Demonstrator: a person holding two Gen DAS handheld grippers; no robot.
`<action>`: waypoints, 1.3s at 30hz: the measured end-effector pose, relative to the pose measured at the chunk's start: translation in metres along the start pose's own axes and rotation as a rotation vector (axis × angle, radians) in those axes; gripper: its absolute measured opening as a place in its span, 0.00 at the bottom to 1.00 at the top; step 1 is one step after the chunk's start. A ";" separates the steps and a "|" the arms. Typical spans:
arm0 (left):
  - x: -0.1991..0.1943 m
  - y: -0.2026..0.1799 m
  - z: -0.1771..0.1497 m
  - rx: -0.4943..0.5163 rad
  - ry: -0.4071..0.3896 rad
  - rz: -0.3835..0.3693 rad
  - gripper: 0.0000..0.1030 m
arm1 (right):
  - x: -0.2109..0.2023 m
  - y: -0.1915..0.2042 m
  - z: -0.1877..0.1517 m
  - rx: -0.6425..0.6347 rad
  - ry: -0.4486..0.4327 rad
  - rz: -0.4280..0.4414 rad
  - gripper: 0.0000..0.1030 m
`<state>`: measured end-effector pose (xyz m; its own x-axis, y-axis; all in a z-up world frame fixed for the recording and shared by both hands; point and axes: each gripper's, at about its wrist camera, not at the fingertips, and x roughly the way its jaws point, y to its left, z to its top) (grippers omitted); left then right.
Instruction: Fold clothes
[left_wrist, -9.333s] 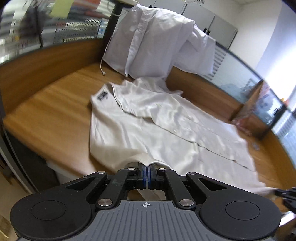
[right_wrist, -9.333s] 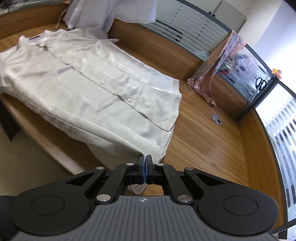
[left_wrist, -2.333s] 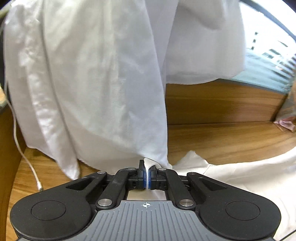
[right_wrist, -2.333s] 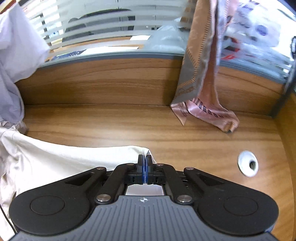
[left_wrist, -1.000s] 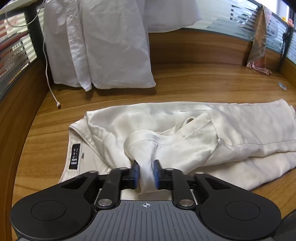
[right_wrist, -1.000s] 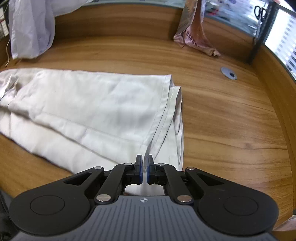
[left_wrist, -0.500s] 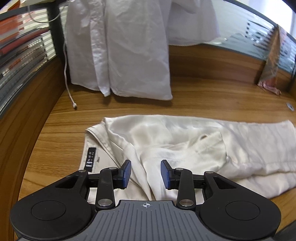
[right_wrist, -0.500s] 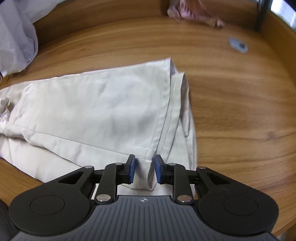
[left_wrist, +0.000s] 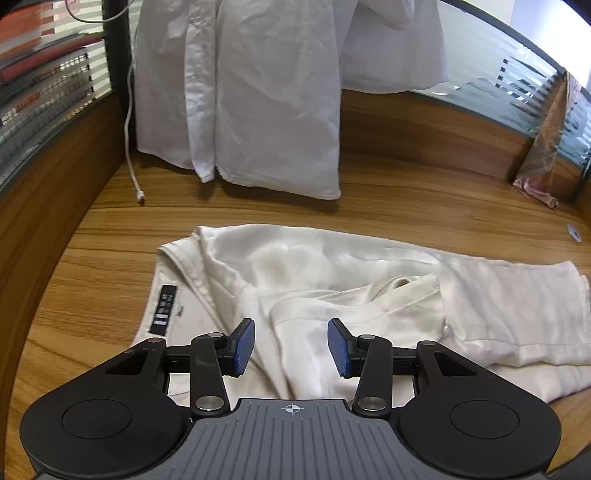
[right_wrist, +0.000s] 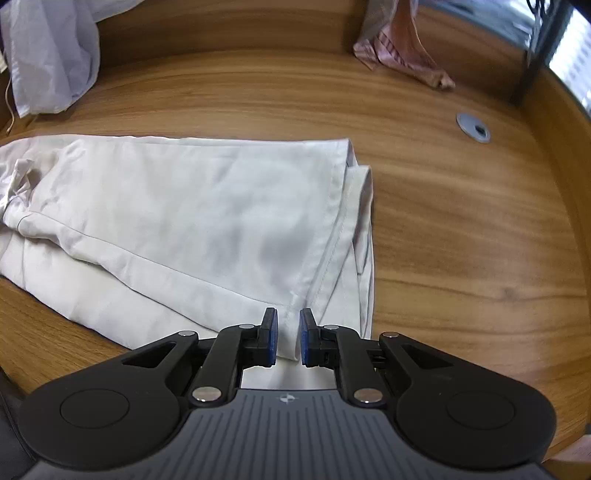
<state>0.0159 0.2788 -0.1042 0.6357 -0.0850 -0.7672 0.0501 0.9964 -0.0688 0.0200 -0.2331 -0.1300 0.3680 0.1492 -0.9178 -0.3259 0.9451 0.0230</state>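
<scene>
Blue pads: our left gripper (left_wrist: 291, 345) is spreading wider, with cloth between the jaws but unpinched; we judge it a release.
Right gripper (right_wrist: 287, 336): narrowly parted, closing around the hem, not yet pinching it.
Shirt (left_wrist: 332, 280): cream, lengthwise-folded, rumpled sleeve on top, lying on the desk (right_wrist: 461, 229).
Beyond: white clothes (left_wrist: 258, 92) hanging.
</scene>
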 end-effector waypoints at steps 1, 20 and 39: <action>0.002 -0.001 0.001 -0.001 -0.003 -0.006 0.49 | -0.002 0.003 0.004 -0.013 -0.011 0.006 0.15; 0.047 0.006 0.001 -0.048 0.034 -0.056 0.05 | 0.012 0.153 0.117 -0.363 -0.119 0.465 0.34; -0.019 -0.014 -0.015 0.092 -0.080 -0.069 0.05 | 0.081 0.263 0.160 -0.262 0.085 0.711 0.13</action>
<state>-0.0085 0.2661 -0.0982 0.6877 -0.1567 -0.7089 0.1640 0.9847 -0.0585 0.1035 0.0737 -0.1352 -0.0728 0.6637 -0.7445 -0.6595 0.5279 0.5351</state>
